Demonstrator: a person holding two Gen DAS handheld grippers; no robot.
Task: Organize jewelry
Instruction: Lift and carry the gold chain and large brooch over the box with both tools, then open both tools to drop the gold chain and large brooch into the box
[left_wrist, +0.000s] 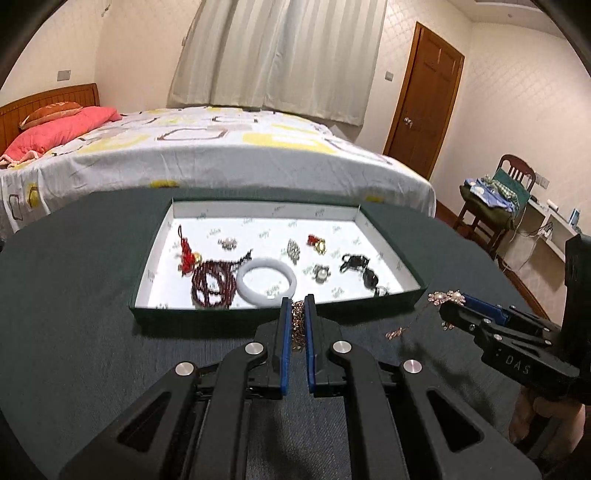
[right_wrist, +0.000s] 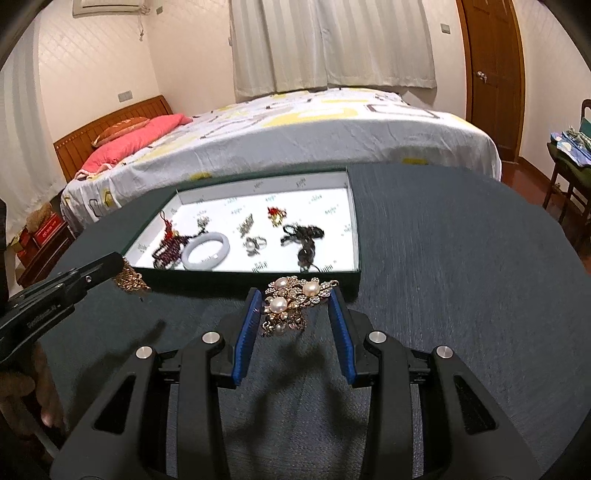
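My left gripper (left_wrist: 297, 304) is shut on a gold chain (left_wrist: 297, 325) and holds it just in front of the near wall of the green tray (left_wrist: 221, 314). It shows at the left in the right wrist view (right_wrist: 122, 271) with the chain (right_wrist: 130, 281) hanging from it. My right gripper (right_wrist: 297, 301) holds a pearl flower brooch (right_wrist: 293, 301) between its blue pads, jaws wide around it, above the table near the tray (right_wrist: 258, 277). The brooch also shows in the left wrist view (left_wrist: 445, 298). A thin chain (left_wrist: 400, 330) hangs from it.
The tray's white floor holds a pale bangle (left_wrist: 266, 282), dark red beads (left_wrist: 214, 284), a red tassel charm (left_wrist: 186, 254), rings, a red-gold piece (left_wrist: 317, 242) and black beads (left_wrist: 360, 267). The dark round table (right_wrist: 443, 277) stands before a bed (left_wrist: 221, 147). A chair (left_wrist: 495, 199) stands right.
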